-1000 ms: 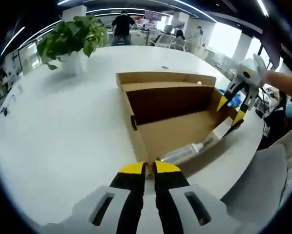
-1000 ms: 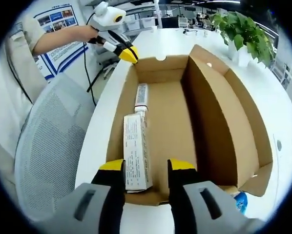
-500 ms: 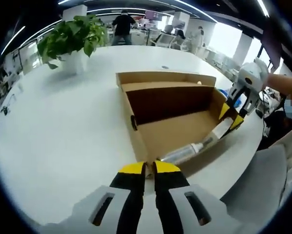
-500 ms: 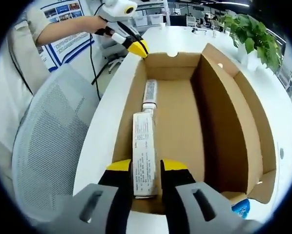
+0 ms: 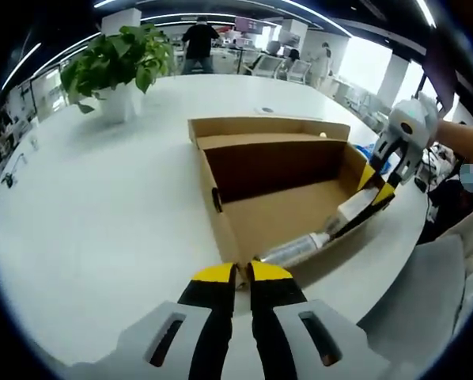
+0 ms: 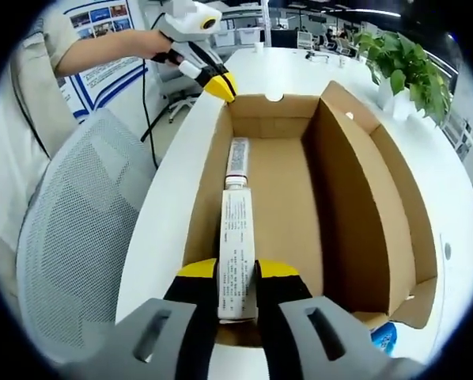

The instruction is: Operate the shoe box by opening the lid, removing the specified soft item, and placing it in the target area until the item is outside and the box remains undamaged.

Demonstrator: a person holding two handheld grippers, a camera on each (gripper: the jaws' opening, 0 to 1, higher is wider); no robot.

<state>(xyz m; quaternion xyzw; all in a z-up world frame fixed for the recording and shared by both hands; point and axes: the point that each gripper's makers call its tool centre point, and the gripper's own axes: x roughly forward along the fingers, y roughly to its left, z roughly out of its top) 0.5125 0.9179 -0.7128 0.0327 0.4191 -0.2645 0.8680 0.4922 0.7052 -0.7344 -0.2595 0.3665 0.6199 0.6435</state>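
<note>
The right gripper (image 6: pixel 236 271) has closed its jaws onto the carton (image 6: pixel 236 252), which it straddled before. One carton and one tube (image 6: pixel 237 155) lie inside the open box (image 6: pixel 363 206). The left gripper (image 5: pixel 242 274) is shut at the box's corner.

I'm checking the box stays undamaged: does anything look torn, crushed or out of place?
Nothing stands out. The cardboard box sits open on the white table, its walls straight, no tears visible. The right gripper is shut on the tube lying inside; the left gripper is closed at the box's corner.
</note>
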